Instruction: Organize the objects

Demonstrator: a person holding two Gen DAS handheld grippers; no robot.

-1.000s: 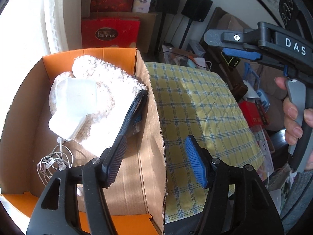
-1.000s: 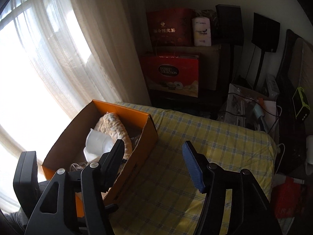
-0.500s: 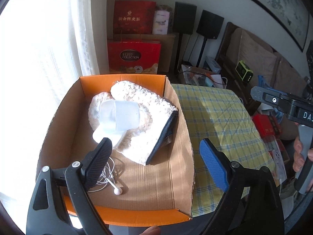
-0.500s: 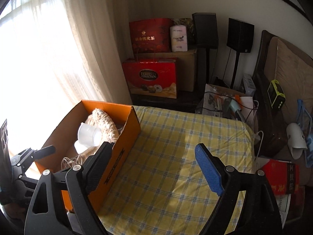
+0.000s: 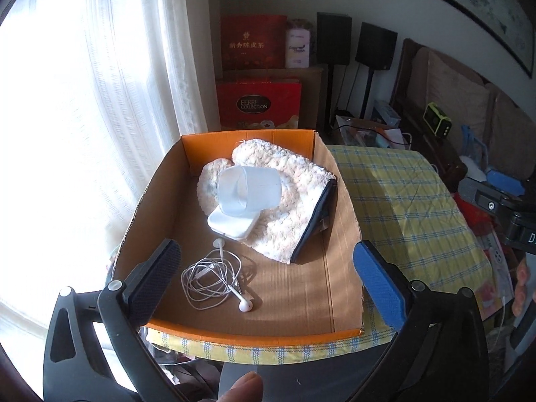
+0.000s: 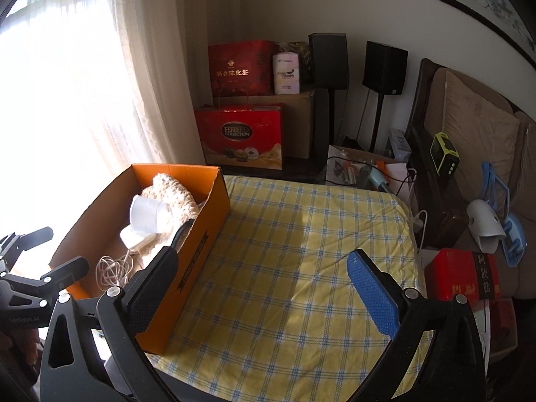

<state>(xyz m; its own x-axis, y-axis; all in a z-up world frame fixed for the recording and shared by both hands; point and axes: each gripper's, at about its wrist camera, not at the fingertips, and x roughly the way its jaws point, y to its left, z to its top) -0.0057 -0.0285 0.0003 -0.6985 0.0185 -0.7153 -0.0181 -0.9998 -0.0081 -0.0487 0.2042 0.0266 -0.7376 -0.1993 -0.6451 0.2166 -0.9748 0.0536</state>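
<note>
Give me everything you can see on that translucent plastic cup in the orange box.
The plastic cup is frosted, translucent white, seemingly empty, and lies on its side with its open mouth turned toward the window side. It rests partly on a flat white charger case and against the cream knitted cloth behind it, in the far half of the cardboard box. Neither gripper touches it.

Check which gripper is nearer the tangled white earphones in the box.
Left. The left gripper hovers open directly above the earphones inside the cardboard box. The right gripper is open over the checked tablecloth, outside the box.
</note>
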